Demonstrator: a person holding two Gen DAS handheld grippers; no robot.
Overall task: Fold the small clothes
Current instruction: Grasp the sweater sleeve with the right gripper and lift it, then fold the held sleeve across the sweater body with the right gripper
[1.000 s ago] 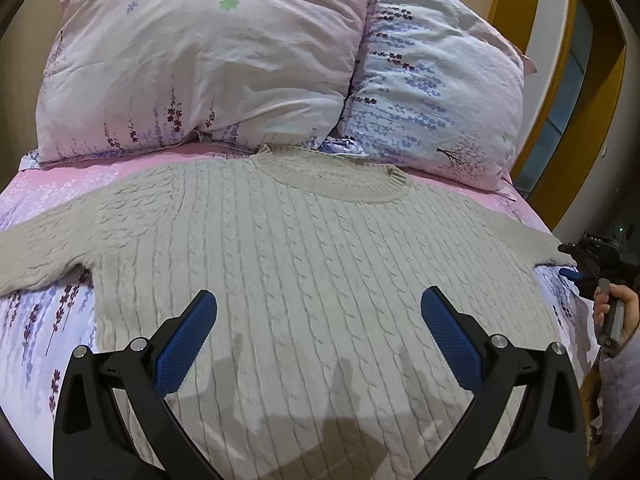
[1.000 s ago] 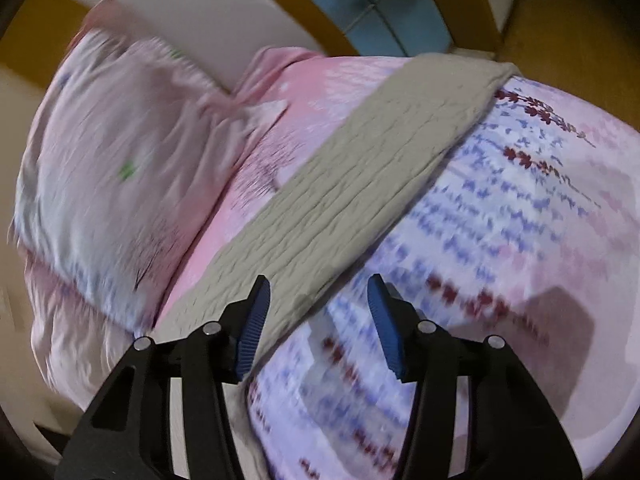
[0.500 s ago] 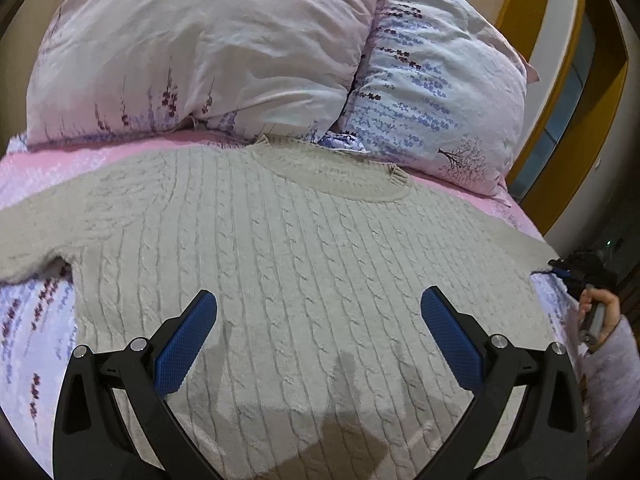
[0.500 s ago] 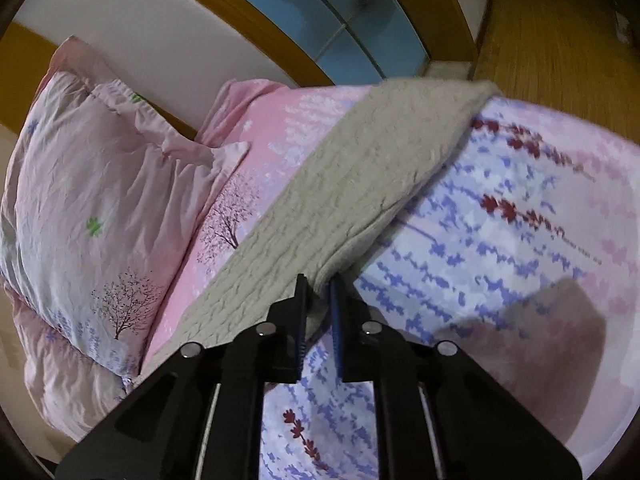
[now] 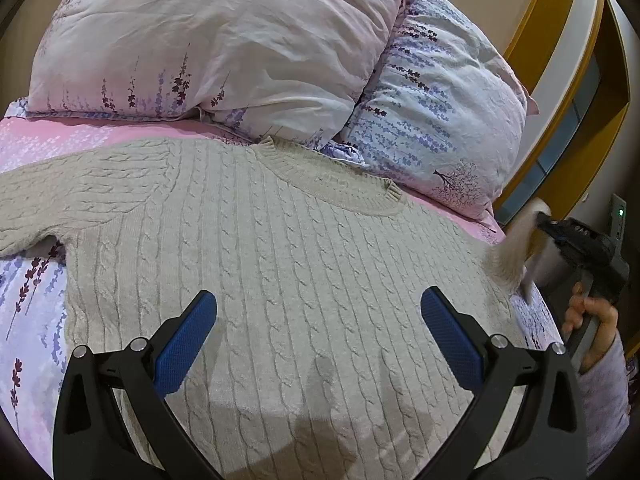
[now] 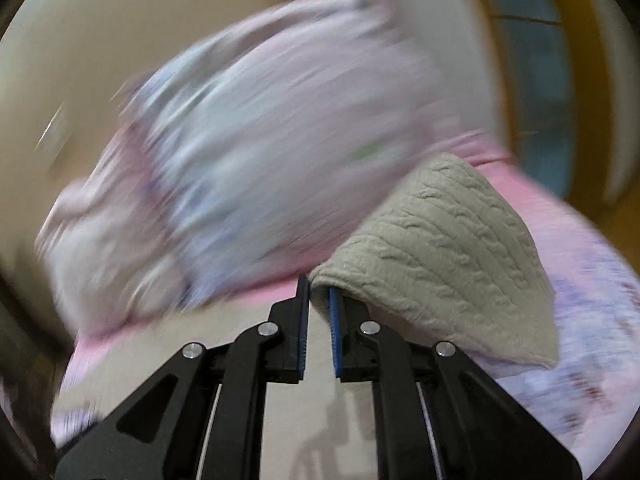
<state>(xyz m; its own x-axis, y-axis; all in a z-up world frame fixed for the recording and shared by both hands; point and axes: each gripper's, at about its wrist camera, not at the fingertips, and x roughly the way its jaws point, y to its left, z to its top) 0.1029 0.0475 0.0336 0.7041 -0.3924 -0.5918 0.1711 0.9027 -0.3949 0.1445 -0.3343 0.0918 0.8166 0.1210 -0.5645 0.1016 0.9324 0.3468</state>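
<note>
- beige cable-knit sweater (image 5: 280,280) spread flat on the bed (image 5: 52,140), collar toward the pillows (image 5: 224,48).
- right hand-held gripper (image 6: 318,300) clamped on the lifted sleeve (image 6: 440,248); sleeve fold in hand.
- next, likely: sleeve across the chest, then release.
- left hand-held gripper (image 5: 318,320) spread wide, empty, above the sweater's lower body.

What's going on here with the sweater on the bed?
A person is folding a beige cable-knit sweater spread flat on a floral bed sheet below two pillows. The right gripper has its jaws shut on the sweater's sleeve, lifted off the bed. The left gripper hovers open above the sweater's body, touching nothing.
</note>
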